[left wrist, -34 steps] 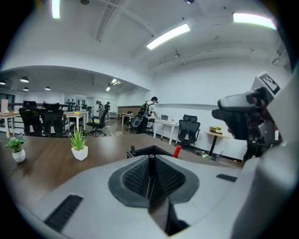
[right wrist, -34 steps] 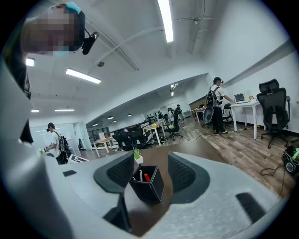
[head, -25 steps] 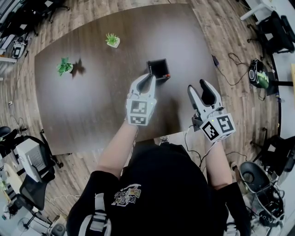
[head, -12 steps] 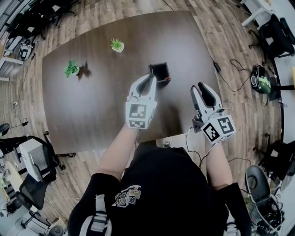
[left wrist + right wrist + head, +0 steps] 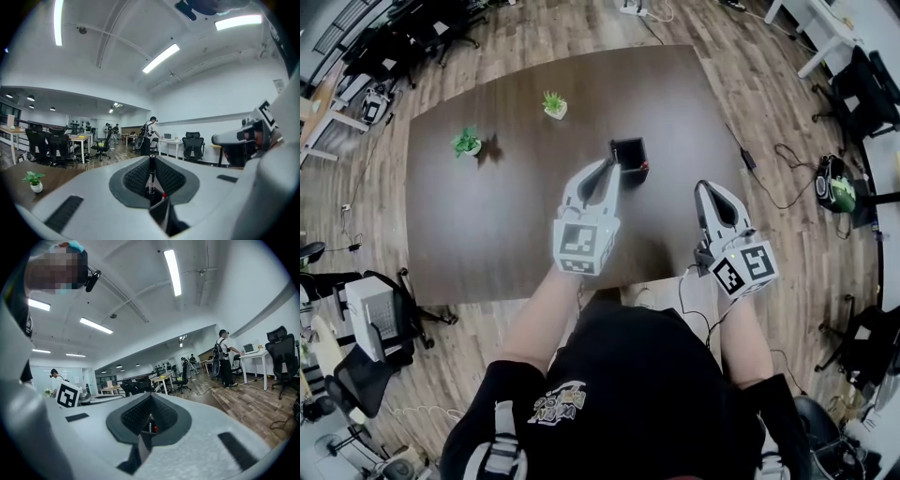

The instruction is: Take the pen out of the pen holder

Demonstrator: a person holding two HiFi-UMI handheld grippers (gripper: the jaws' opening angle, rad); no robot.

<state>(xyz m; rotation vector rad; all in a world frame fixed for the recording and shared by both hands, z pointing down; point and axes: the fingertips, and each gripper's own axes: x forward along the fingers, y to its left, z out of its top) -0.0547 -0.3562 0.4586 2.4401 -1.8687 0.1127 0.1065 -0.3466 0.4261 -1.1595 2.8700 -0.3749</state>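
Observation:
A black square pen holder (image 5: 629,153) stands on the dark wooden table (image 5: 506,206), with something red at its near right corner. My left gripper (image 5: 607,169) hovers at the holder's near left edge and is shut on a slim black pen (image 5: 151,174), which stands upright between the pads. Just under that pen, the left gripper view shows the holder (image 5: 161,212). My right gripper (image 5: 717,193) hangs to the right of the holder, apart from it, jaws shut with nothing between them. The right gripper view catches the pen holder (image 5: 149,428) through the slit below its gripper (image 5: 150,400).
Two small potted plants (image 5: 553,103) (image 5: 467,142) sit on the far left part of the table. Office chairs (image 5: 862,75) and cables (image 5: 783,155) lie on the wooden floor around it. Another person (image 5: 151,136) stands by desks in the distance.
My right gripper's jaws went from wide open to shut, with nothing caught. The left gripper rose beside the holder, still clamped on the pen.

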